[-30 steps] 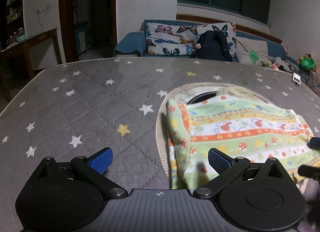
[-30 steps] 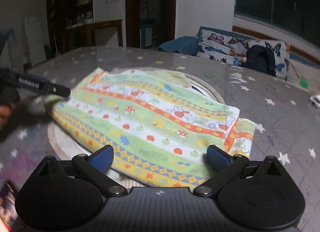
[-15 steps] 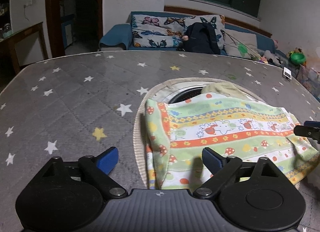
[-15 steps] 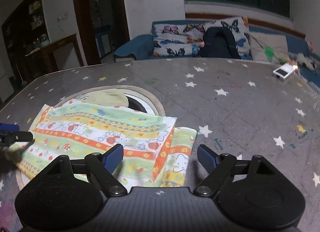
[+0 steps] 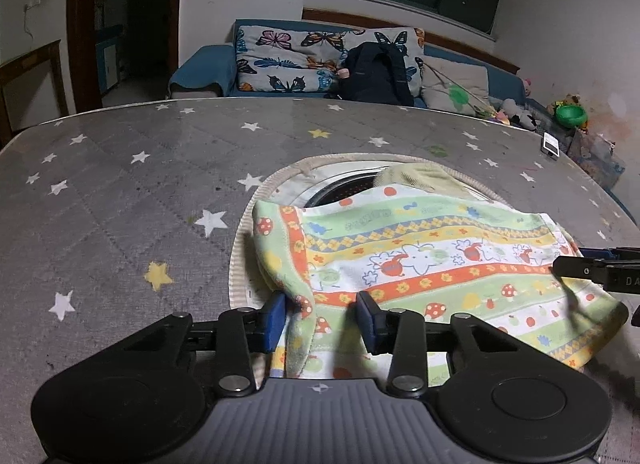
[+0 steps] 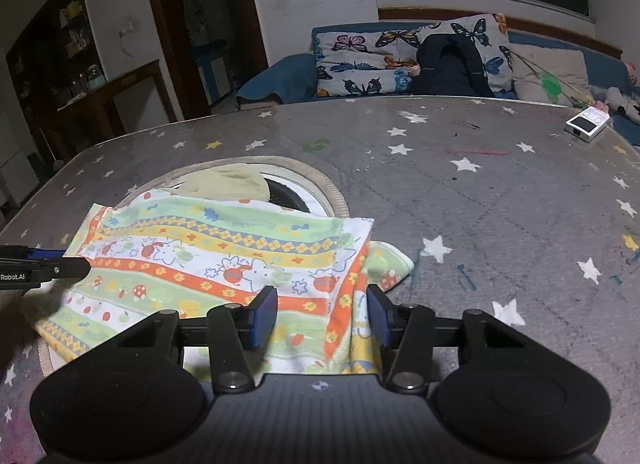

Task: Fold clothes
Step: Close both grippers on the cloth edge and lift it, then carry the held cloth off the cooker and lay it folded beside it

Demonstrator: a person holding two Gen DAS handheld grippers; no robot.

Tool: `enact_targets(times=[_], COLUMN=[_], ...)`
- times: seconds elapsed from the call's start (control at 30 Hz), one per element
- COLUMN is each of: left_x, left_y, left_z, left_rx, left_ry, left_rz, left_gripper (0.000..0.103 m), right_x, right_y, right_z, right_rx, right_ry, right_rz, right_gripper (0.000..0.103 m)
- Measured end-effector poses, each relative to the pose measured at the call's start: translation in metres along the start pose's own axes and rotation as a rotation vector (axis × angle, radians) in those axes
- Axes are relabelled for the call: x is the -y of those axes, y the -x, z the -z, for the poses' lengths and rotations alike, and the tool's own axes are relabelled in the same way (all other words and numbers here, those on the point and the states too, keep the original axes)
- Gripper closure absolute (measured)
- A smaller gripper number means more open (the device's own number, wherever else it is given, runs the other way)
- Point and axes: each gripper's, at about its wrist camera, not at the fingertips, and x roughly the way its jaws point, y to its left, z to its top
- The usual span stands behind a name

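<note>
We have each hand-held gripper, left (image 5: 320,320) and right (image 6: 322,314), half-spread astride the folded patterned towel (image 5: 432,264); at 6 o'clock, one layer may slip free.

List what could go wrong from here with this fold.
1. The left tool straddles a bunched corner of the patterned cloth; closing may catch only one layer.
2. The right tool sits over the doubled edge, so layers could slip apart when lifted.
3. The cloth lies over a round recess holding another beige garment; lifting might drag that along.
</note>
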Motion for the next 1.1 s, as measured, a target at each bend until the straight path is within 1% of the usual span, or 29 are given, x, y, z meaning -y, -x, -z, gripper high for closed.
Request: enact_targets(times=[0.1, 0.17, 0.2, 0.23, 0.27, 0.3, 0.37, 0.5, 0.57, 0.67, 0.83, 0.97, 1.1], left_x=[-0.001, 0.003, 0.006, 0.008, 0.01, 0.012, 0.016, 0.028, 0.04, 0.068, 0.124, 0.156, 0.188], left_y=[0.0, 0.0, 0.0, 0.001, 0.001, 0.001, 0.0, 0.0, -0.002, -0.009, -0.029, -0.043, -0.058], left_z=[-0.001, -0.002, -0.003, -0.003, -0.005, -0.006, -0.008, -0.016, -0.023, -0.032, -0.048, -0.058, -0.069], left_rx=[-0.006, -0.006, -0.005, -0.006, -0.012, -0.015, -0.017, -0.009, -0.004, 0.01, 0.018, 0.018, 0.018], left_ry=[0.015, 0.008, -0.001, -0.01, -0.013, -0.016, -0.021, -0.021, -0.032, -0.082, -0.159, -0.176, -0.194], left_rz=[0.004, 0.009, 0.01, 0.015, 0.03, 0.04, 0.059, 0.108, 0.139, 0.174, 0.233, 0.277, 0.32], left_gripper=[0.062, 0.07, 0.072, 0.081, 0.084, 0.084, 0.087, 0.088, 0.088, 0.089, 0.089, 0.089, 0.09], right_x=[0.0, -0.004, -0.006, -0.007, -0.006, -0.004, 0.003, 0.01, 0.015, 0.029, 0.059, 0.09, 0.115], right_y=[-0.001, -0.002, -0.002, -0.002, -0.001, -0.001, 0.002, 0.013, 0.021, 0.03, 0.043, 0.053, 0.063], right_z=[0.0, 0.001, 0.001, 0.002, 0.002, 0.002, 0.001, 0.0, -0.003, -0.012, -0.025, -0.036, -0.042], right_rx=[0.008, 0.011, 0.012, 0.012, 0.013, 0.012, 0.011, 0.036, 0.049, 0.066, 0.08, 0.088, 0.091], right_ry=[-0.002, 0.014, 0.025, 0.033, 0.032, 0.023, -0.003, 0.023, 0.045, 0.07, 0.077, 0.077, 0.068], right_rz=[0.002, 0.016, 0.022, 0.021, 0.015, 0.009, -0.001, 0.039, 0.073, 0.138, 0.248, 0.35, 0.434], right_gripper=[0.054, 0.054, 0.055, 0.057, 0.072, 0.081, 0.086, 0.088, 0.088, 0.089, 0.09, 0.091, 0.092])
